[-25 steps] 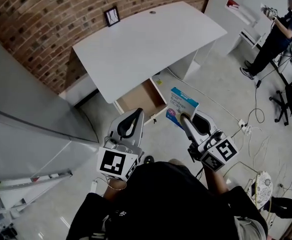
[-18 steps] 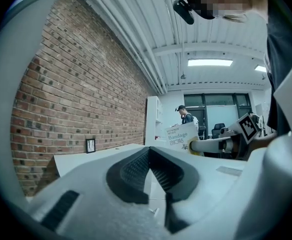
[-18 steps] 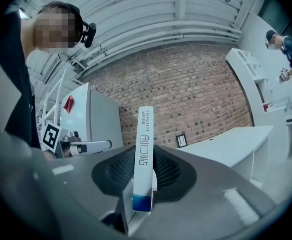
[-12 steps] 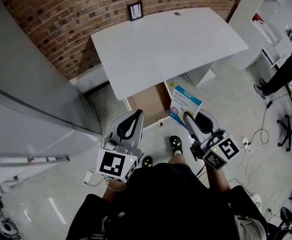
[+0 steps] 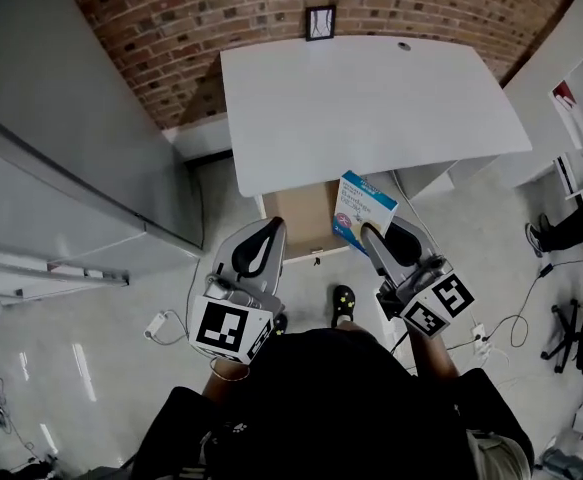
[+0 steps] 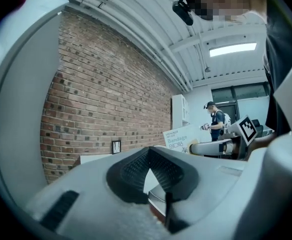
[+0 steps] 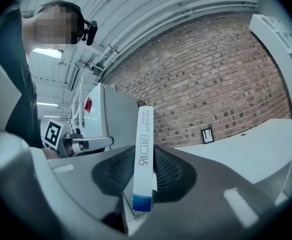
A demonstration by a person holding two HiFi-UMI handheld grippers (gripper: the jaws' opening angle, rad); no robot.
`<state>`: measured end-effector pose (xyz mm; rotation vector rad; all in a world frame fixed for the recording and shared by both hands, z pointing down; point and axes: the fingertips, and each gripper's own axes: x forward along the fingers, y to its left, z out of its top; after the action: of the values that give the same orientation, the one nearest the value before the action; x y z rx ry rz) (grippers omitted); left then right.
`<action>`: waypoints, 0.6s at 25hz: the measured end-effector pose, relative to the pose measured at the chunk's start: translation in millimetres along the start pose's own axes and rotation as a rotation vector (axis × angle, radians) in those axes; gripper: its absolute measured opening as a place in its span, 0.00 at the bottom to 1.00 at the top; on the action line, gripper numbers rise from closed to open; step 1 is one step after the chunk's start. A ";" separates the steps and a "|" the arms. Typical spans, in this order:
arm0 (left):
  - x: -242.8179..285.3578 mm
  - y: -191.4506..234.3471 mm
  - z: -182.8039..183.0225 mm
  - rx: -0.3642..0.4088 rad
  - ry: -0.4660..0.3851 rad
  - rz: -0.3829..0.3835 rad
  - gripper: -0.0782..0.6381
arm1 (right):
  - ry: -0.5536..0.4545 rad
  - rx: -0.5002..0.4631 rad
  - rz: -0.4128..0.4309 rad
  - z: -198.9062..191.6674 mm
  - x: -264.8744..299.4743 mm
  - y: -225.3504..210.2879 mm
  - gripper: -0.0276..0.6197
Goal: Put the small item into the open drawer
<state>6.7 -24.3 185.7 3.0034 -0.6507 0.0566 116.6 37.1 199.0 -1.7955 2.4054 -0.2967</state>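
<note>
Near the open drawer under the white desk, my right gripper clamps the bandage box; my left gripper has its jaws together, empty.

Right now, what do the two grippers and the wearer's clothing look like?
The left gripper and right gripper are light grey rounded shells, their jaws lined with dark ribbed pads. Behind each sits a white cube with black square markers: left cube, right cube. The person wears a black top and a thin band at the left wrist.
</note>
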 end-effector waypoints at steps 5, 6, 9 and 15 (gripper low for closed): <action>12.7 -4.4 -3.3 0.002 0.010 0.075 0.10 | 0.017 -0.003 0.067 3.6 3.3 -20.5 0.19; 14.6 -4.7 -2.8 0.002 0.008 0.091 0.10 | 0.018 -0.003 0.081 4.4 4.0 -23.8 0.19; 20.7 -7.0 -0.4 0.007 0.001 0.135 0.10 | 0.022 -0.005 0.120 7.3 5.0 -33.4 0.19; 29.3 -14.7 2.1 0.008 0.001 0.215 0.10 | 0.041 -0.003 0.203 11.3 7.1 -48.2 0.19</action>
<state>39.5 -23.2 184.2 2.9275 -0.9722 0.0716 162.0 16.1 199.2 -1.5432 2.5908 -0.3100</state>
